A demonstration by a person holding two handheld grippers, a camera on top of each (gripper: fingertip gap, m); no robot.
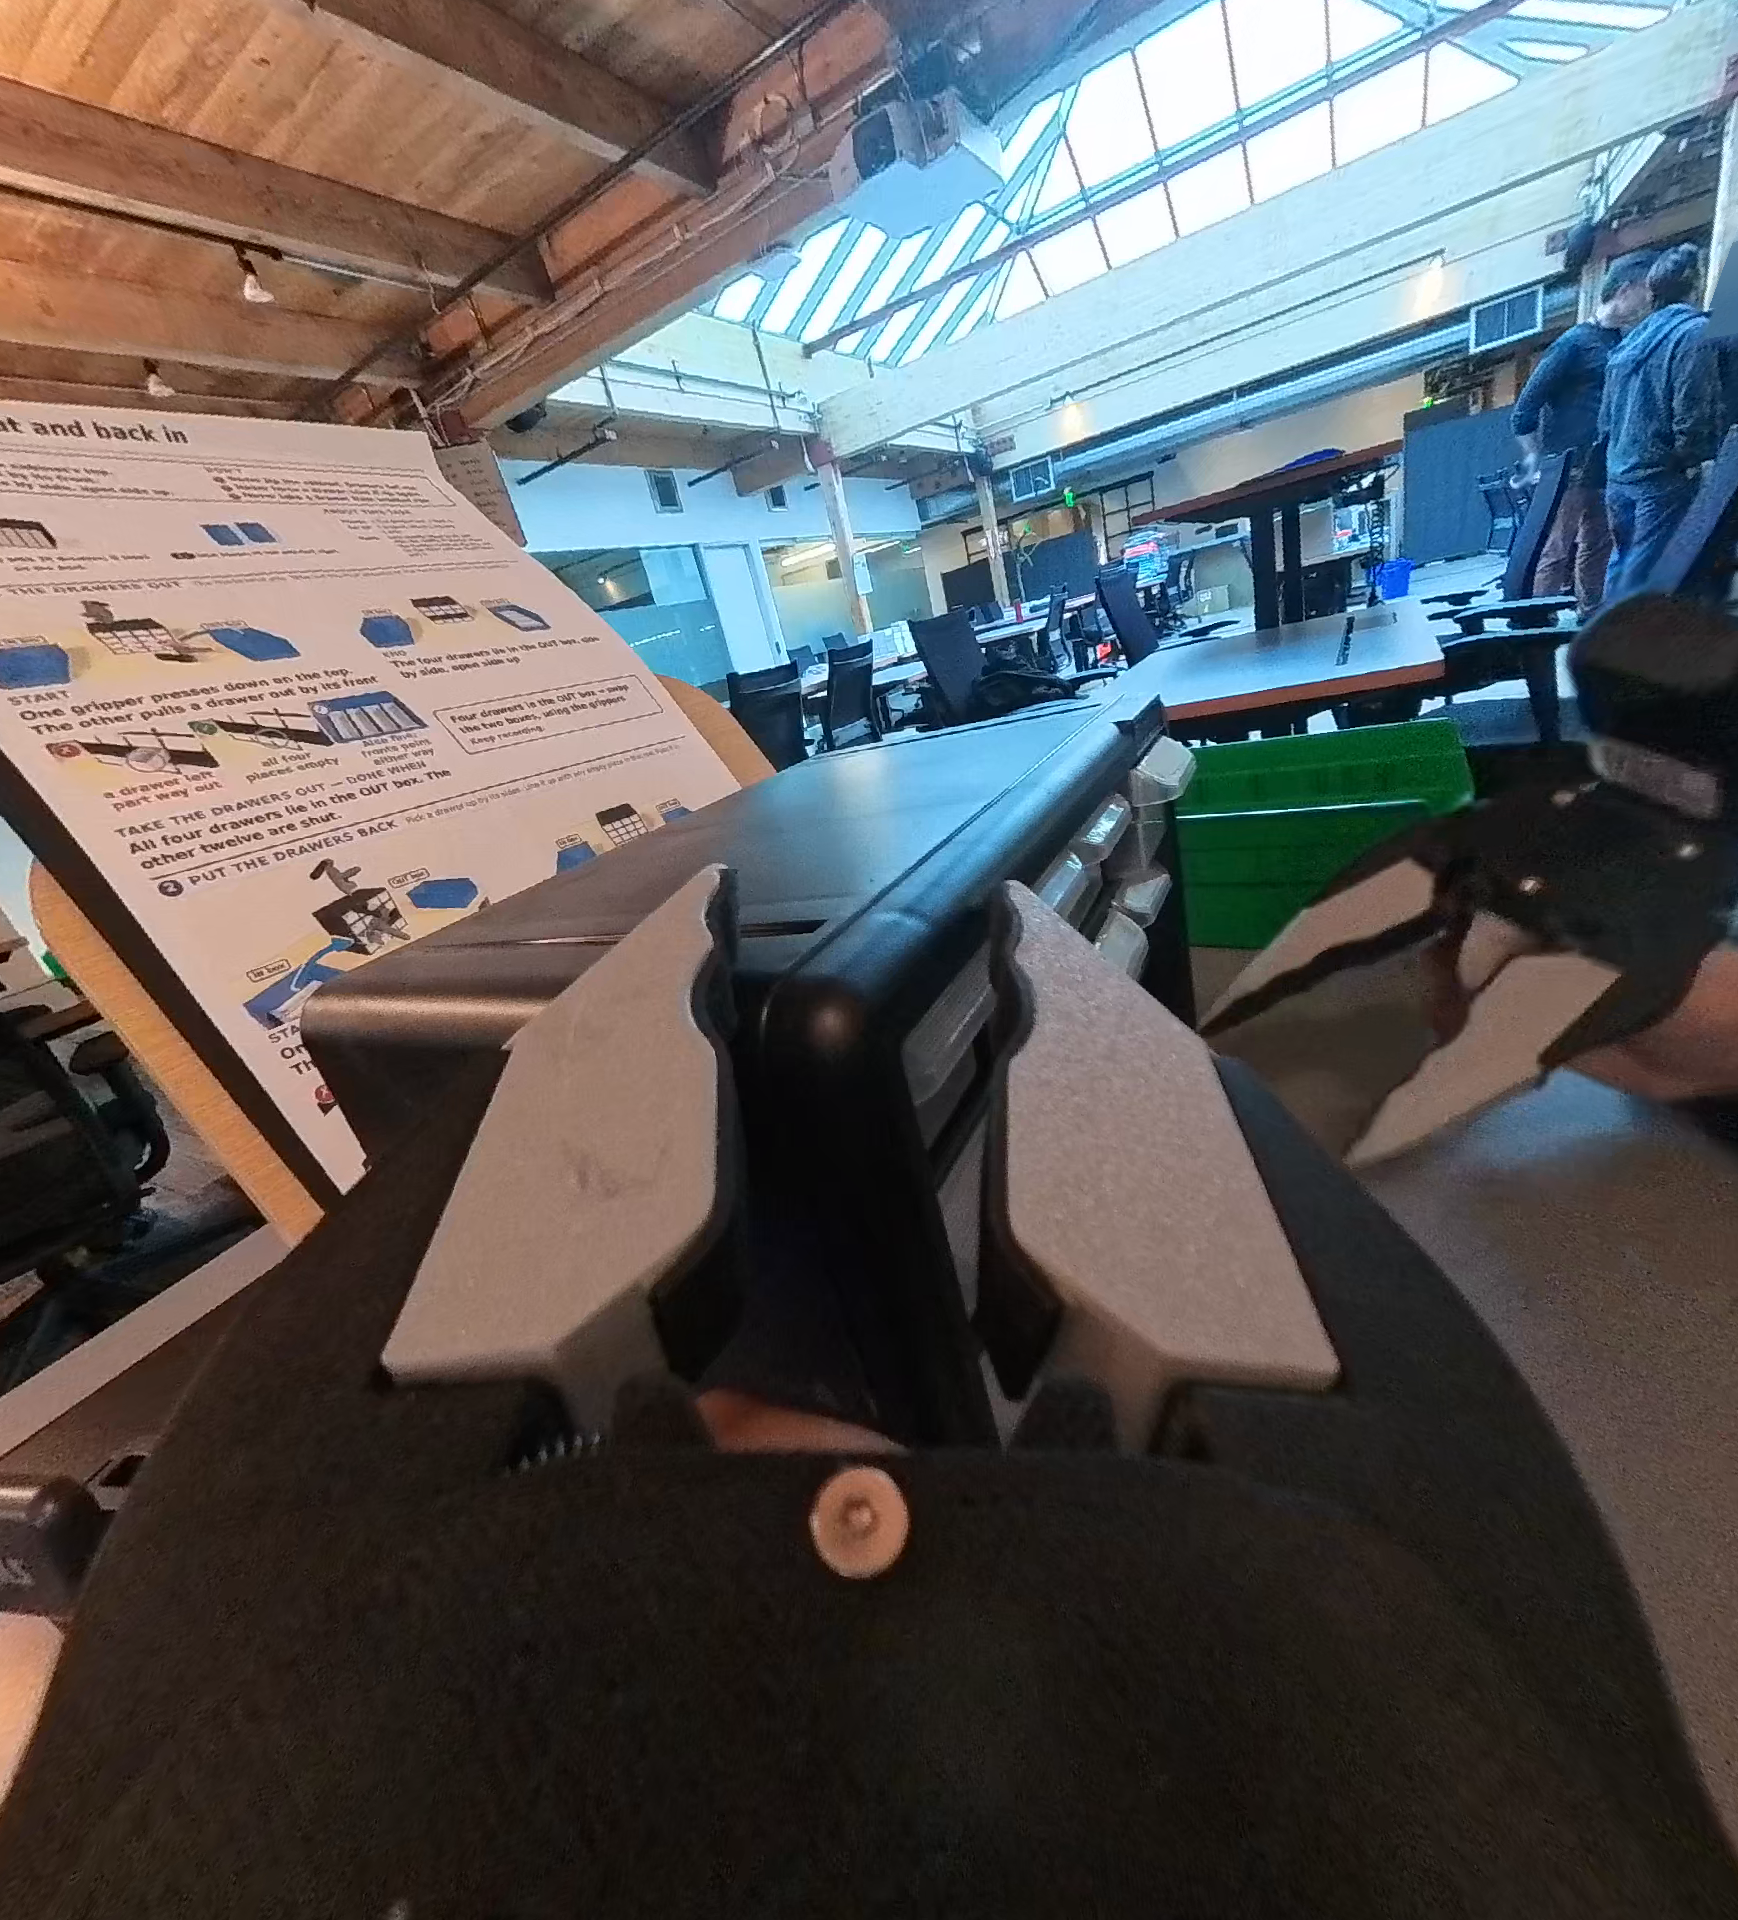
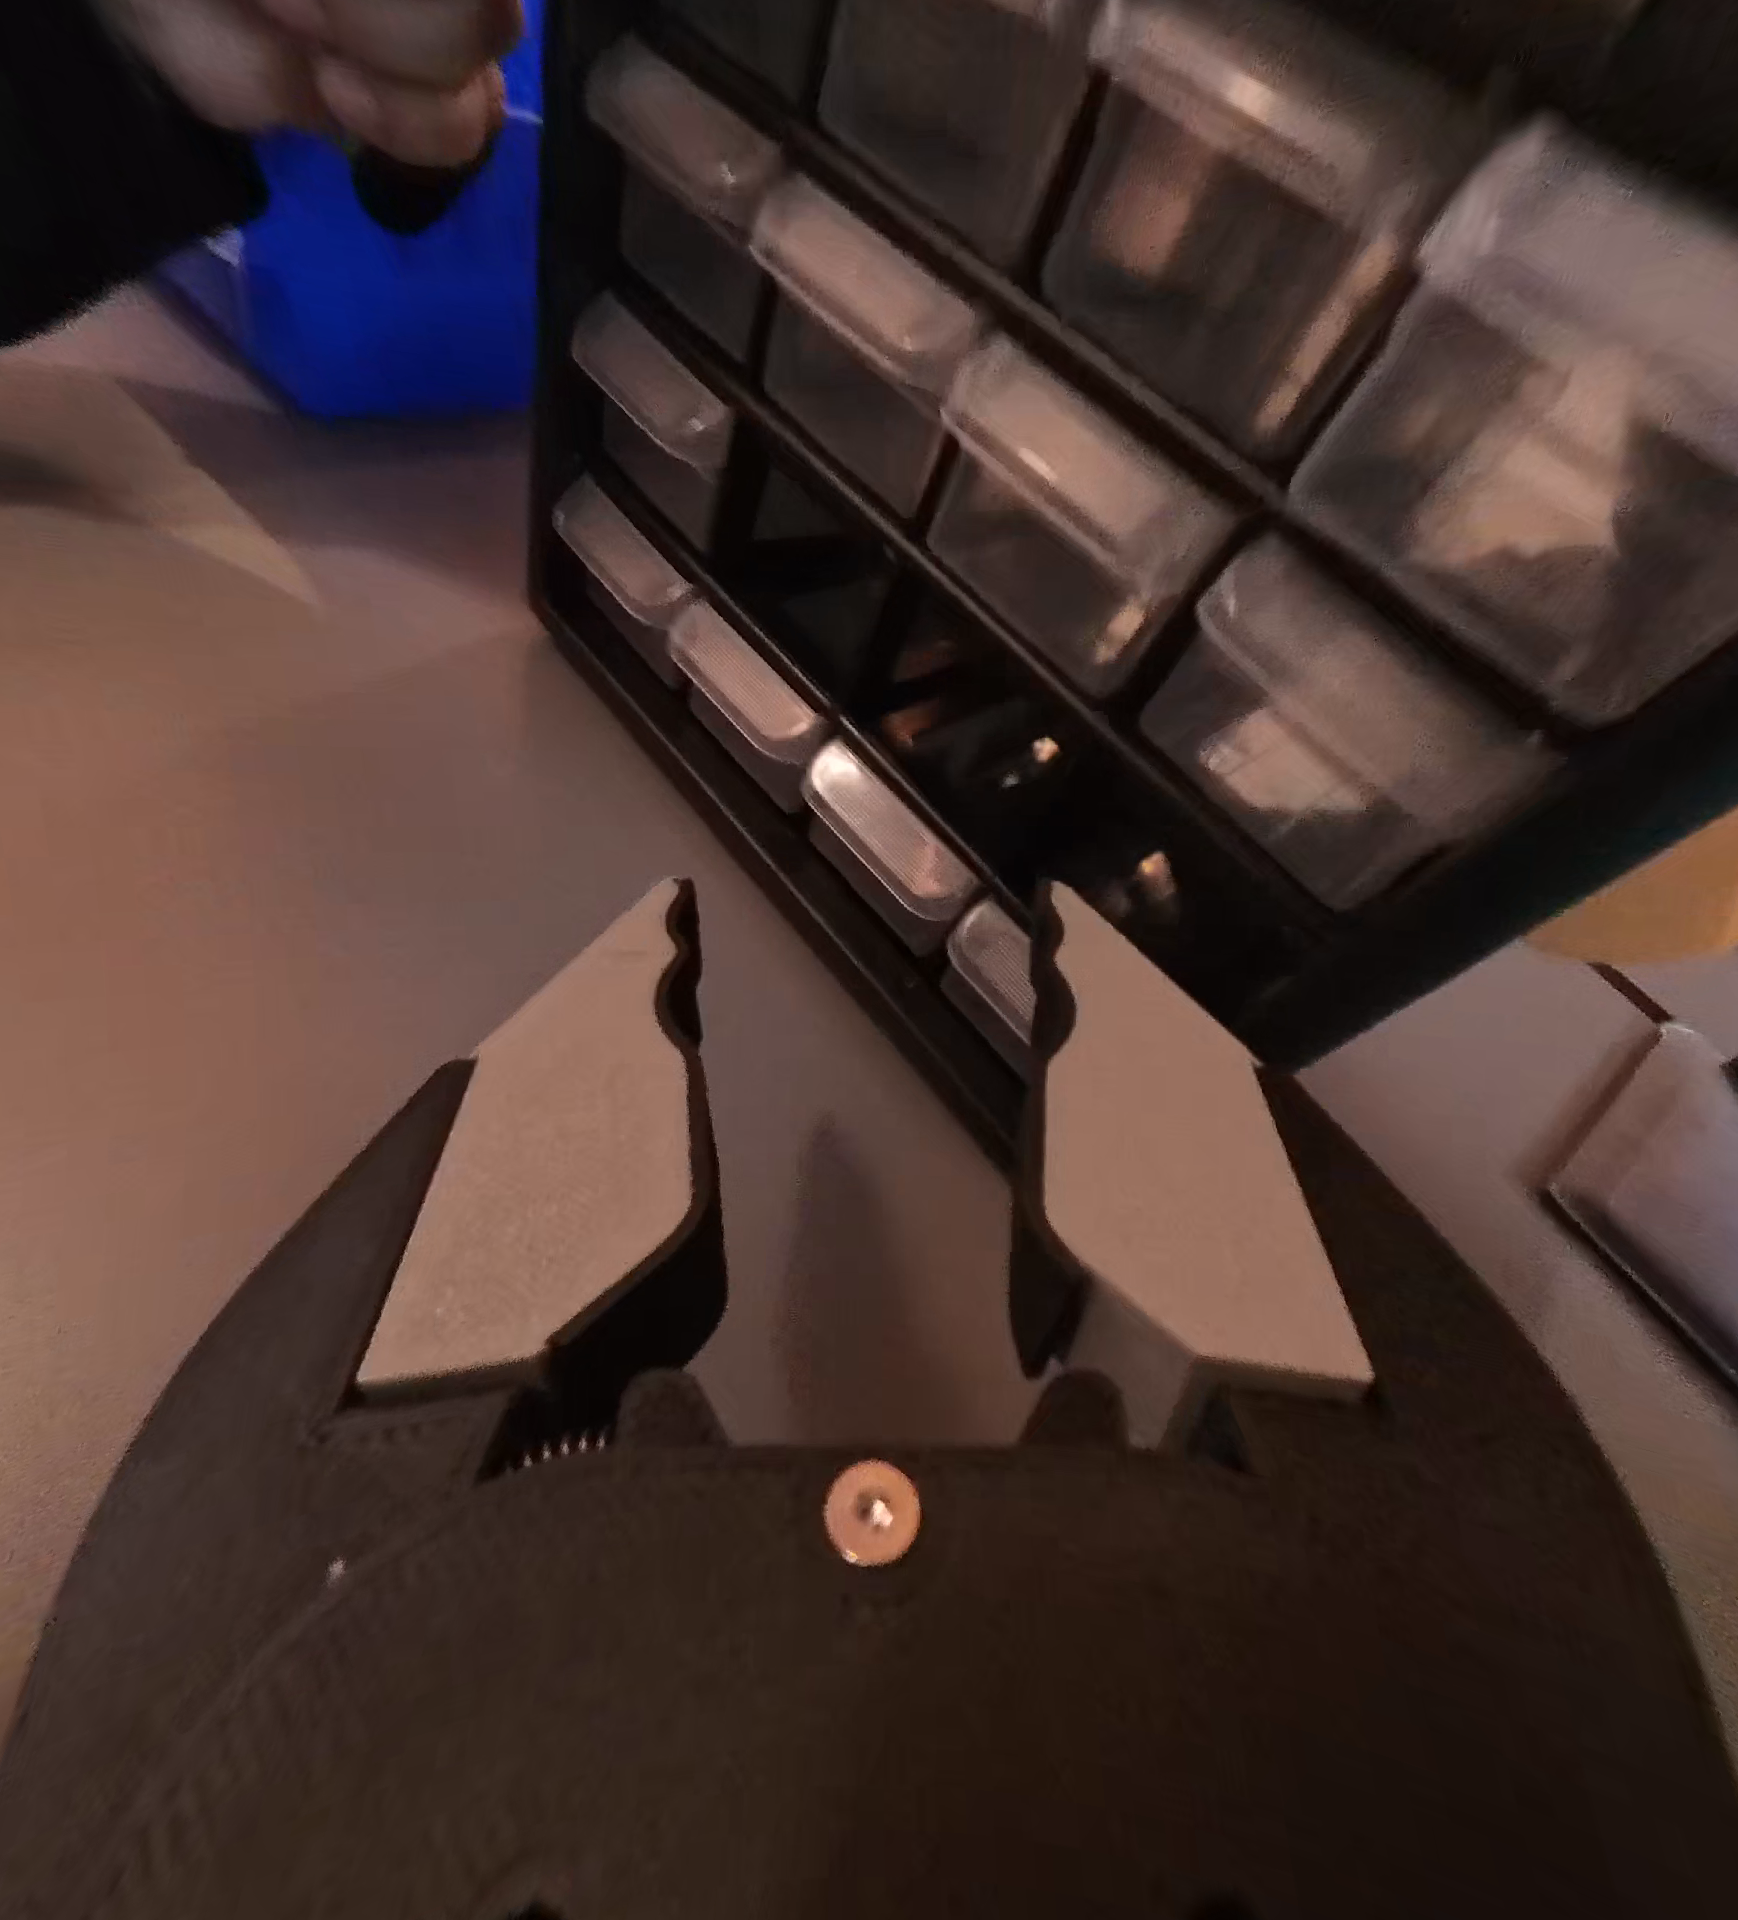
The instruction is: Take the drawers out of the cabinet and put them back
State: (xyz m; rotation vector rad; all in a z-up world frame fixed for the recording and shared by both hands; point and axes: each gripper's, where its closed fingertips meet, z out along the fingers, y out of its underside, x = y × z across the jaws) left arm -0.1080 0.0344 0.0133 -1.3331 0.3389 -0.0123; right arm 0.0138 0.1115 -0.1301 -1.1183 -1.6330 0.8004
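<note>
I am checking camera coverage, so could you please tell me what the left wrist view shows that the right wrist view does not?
Only the left wrist view shows the green plastic bin, the white instruction sheet and the left gripper at the cabinet's top edge. Only the right wrist view shows the blue bin, clear drawer fronts and empty slots. Both show the black plastic drawer cabinet and the open right gripper.

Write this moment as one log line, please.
left tool: open, at cabinet top edge | right tool: open, empty, near bottom drawers
</note>
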